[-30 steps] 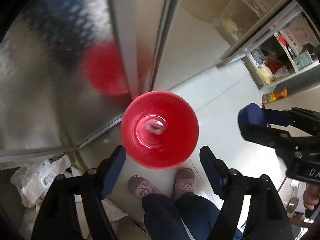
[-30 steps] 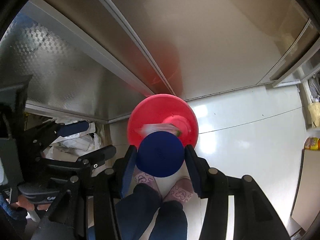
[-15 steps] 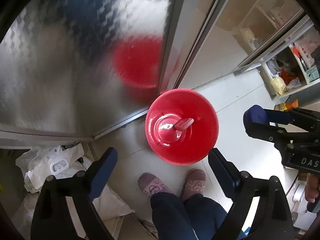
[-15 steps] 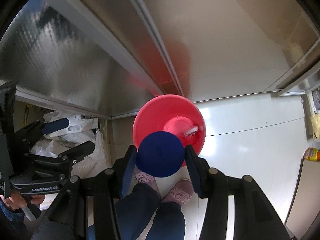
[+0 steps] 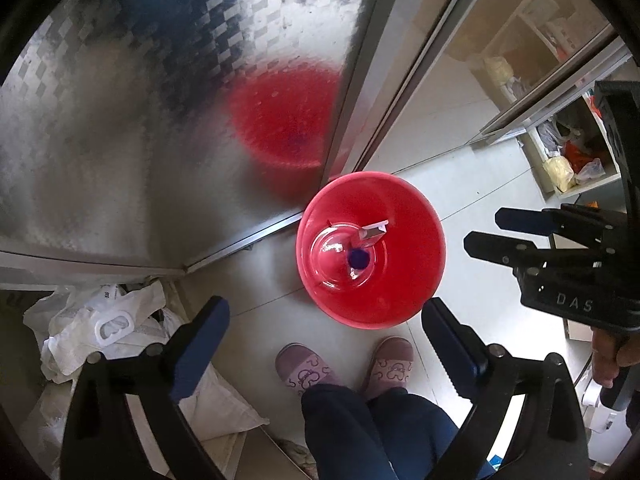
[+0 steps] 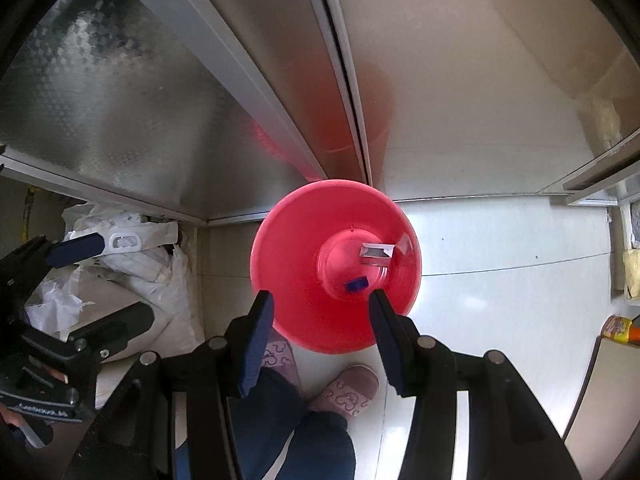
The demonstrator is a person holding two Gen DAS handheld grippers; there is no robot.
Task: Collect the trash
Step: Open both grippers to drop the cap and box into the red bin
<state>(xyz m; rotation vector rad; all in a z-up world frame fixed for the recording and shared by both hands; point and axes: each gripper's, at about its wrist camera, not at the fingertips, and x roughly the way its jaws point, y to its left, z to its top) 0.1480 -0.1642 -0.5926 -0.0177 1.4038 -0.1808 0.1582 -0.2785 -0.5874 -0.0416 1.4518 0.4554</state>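
Observation:
A red bin (image 5: 404,280) stands on the pale floor against a metal door, seen from straight above. At its bottom lie a silver wrapper (image 5: 374,233) and a small blue lid (image 5: 359,258). My left gripper (image 5: 326,308) hangs above the bin's near rim; its jaws are opening wide with nothing between them. My right gripper (image 6: 320,300) is over the same bin (image 6: 288,264), open and empty, with the blue lid (image 6: 357,284) and the wrapper (image 6: 376,254) far below it. Each gripper shows in the other's view: the right gripper (image 5: 486,228) and the left gripper (image 6: 120,280).
White plastic bags (image 5: 100,320) are heaped in the corner left of the bin. A person's two slippers (image 5: 300,368) stand just before it. Patterned metal door panels (image 5: 120,140) rise behind. Shelves with clutter (image 5: 568,160) and an orange bottle (image 6: 618,330) are at the right.
The blue lid has left my right gripper's jaws and now lies at the bottom of the bin. My left jaws have spread wider. Both grippers have sunk a little.

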